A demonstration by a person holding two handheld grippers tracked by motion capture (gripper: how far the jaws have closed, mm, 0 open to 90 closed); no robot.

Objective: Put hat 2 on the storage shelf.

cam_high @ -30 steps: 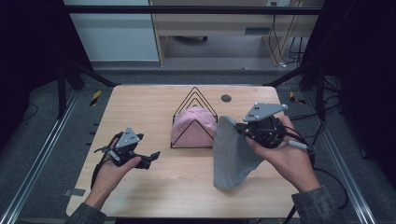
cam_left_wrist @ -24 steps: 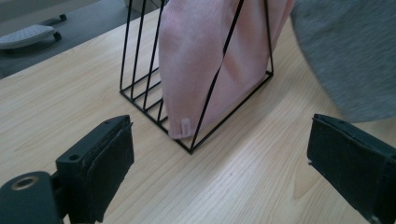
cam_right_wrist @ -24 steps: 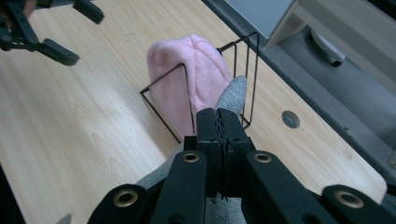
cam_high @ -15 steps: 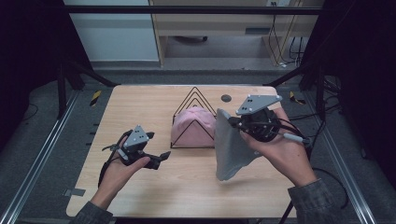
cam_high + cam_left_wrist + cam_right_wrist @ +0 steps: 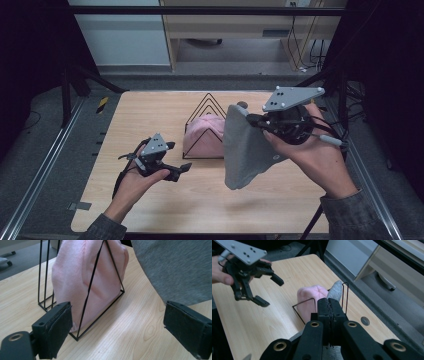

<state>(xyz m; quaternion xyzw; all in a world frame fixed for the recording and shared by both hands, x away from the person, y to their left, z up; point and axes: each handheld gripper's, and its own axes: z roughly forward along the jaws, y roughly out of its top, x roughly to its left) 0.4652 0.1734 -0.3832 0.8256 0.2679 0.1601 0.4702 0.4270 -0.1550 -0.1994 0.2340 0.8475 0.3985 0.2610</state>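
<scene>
Lifting a grey cloth [image 5: 246, 150] off the table [image 5: 210, 210] with the right gripper [image 5: 248, 118], jaws pinched tight together on the cloth's top corner, fabric squeezed between the pads in the right gripper view [image 5: 331, 308]. Hanging in the air right of centre, just right of the wire rack [image 5: 205, 131], lower hem drooping toward the tabletop, hard to say whether still brushing it. Already sitting in the rack: a pink cloth [image 5: 204, 141], folded and tucked between the black wires. Hovering near left, the left gripper [image 5: 176, 158], fingers [image 5: 57, 332] spread wide apart, nothing between them, pointing at the rack with the grey cloth's edge dangling just ahead. Looking like the middle step: one cloth racked, second one picked up and being carried over. Probably needing next: catching the loose lower edge with the open left gripper to keep the thing from flopping, then lining it up over a free slot beside the pink one and lowering it in. Watching out for snagging on the wire tips. Checking for writing: no brand, label or readable text anywhere, just a small pale dot on the grey fabric, too tiny to make out.
</scene>
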